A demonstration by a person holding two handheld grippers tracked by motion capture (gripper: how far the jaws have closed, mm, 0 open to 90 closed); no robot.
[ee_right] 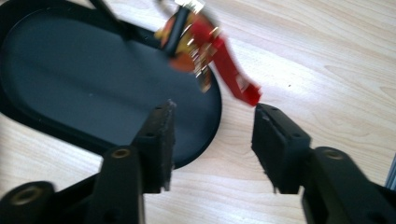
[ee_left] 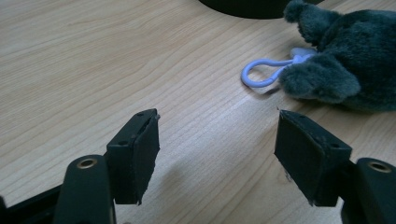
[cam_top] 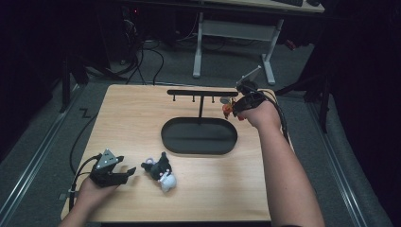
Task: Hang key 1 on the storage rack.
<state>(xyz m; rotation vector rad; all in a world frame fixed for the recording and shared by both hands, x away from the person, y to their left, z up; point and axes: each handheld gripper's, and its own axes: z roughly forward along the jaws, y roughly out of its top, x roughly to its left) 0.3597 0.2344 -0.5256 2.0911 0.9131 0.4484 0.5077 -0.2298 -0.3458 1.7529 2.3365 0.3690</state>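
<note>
A red and orange keychain [cam_top: 227,109] hangs at the right end of a black T-shaped rack [cam_top: 201,92] that rises from an oval black tray [cam_top: 176,136]. My right gripper [cam_top: 236,108] is just beside it. In the right gripper view the jaws [ee_right: 212,135] stand open, with the blurred keychain [ee_right: 201,46] ahead of the pads and free of them, over the tray [ee_right: 93,79]. My left gripper [cam_top: 130,171] rests low at the table's front left, open [ee_left: 217,149] and holding nothing. A dark grey plush toy [cam_top: 161,171] with a pale blue loop [ee_left: 259,74] lies just past it.
The wooden table [cam_top: 127,118] ends close behind the rack and just right of my right hand. A white-legged desk [cam_top: 198,42] and floor cables [cam_top: 142,56] lie beyond the far edge. Bare wood spreads between the tray and the plush toy [ee_left: 345,60].
</note>
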